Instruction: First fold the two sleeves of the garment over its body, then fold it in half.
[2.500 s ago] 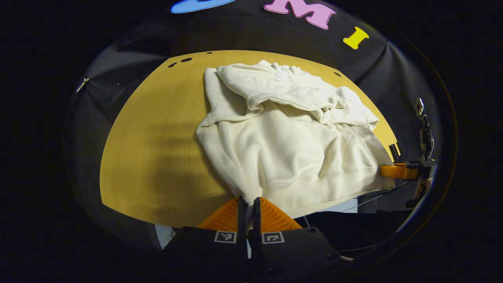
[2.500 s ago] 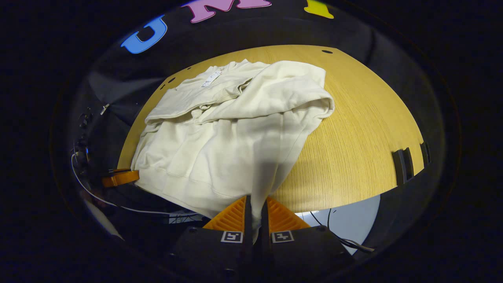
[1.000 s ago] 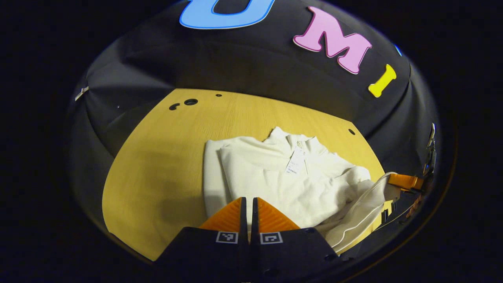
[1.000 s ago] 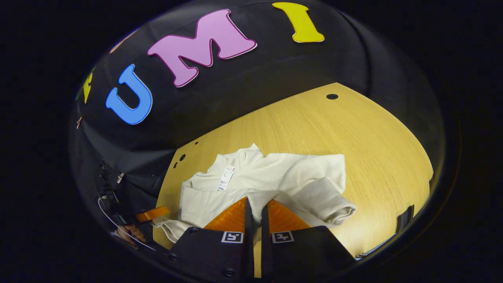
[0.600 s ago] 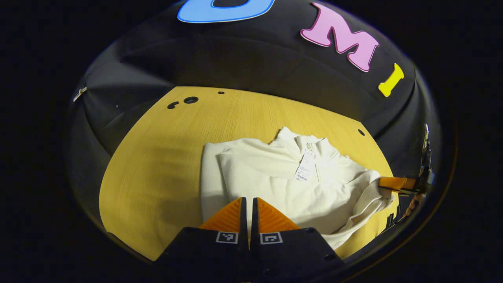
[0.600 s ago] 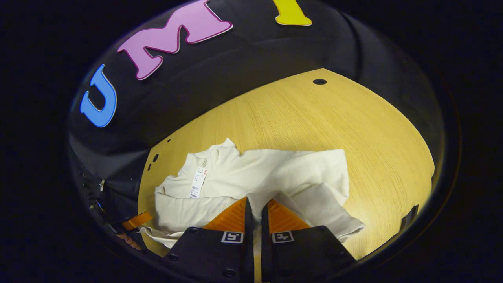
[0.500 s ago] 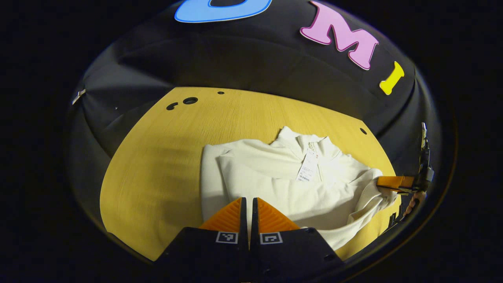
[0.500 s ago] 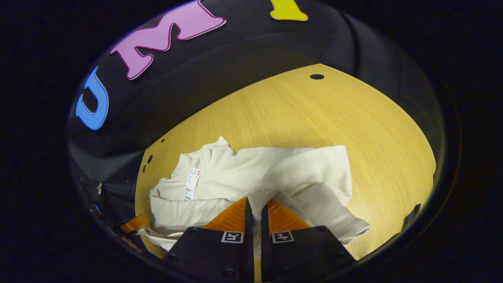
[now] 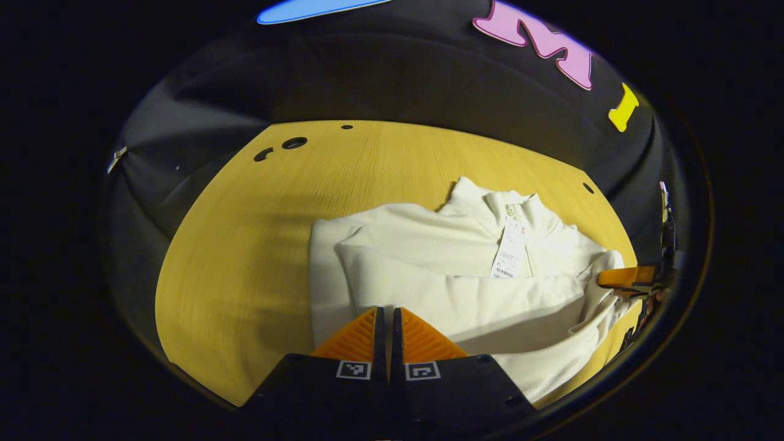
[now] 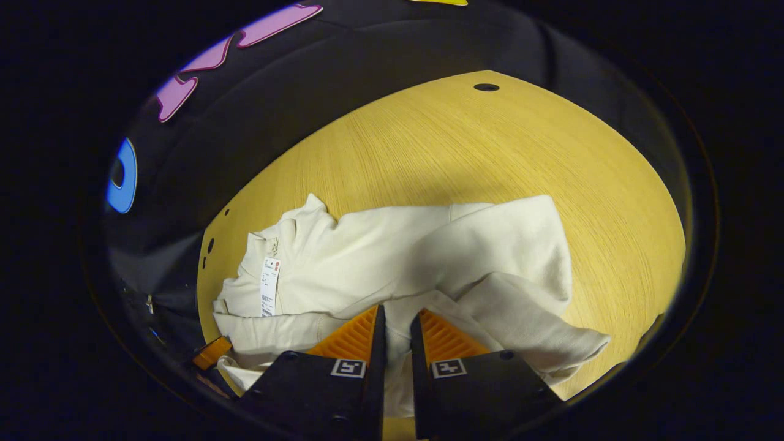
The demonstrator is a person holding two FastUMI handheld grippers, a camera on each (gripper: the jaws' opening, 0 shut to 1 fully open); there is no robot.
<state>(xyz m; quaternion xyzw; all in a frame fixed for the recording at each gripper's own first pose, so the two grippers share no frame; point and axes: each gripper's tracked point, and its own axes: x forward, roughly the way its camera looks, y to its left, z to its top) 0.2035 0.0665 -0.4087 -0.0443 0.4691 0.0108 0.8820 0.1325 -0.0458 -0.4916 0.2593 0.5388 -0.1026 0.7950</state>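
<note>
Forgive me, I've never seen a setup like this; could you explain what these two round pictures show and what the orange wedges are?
Each picture comes from a camera riding on a hand-held gripper, looking along its two orange fingers. The left gripper and the right gripper each pinch the hem of a cream sweatshirt, with cloth showing between the fingers. The sweatshirt lies on a wooden table, its sleeves already folded across the body and a paper tag at the collar. The orange bit at the side is the other gripper, seen from afar.
</note>
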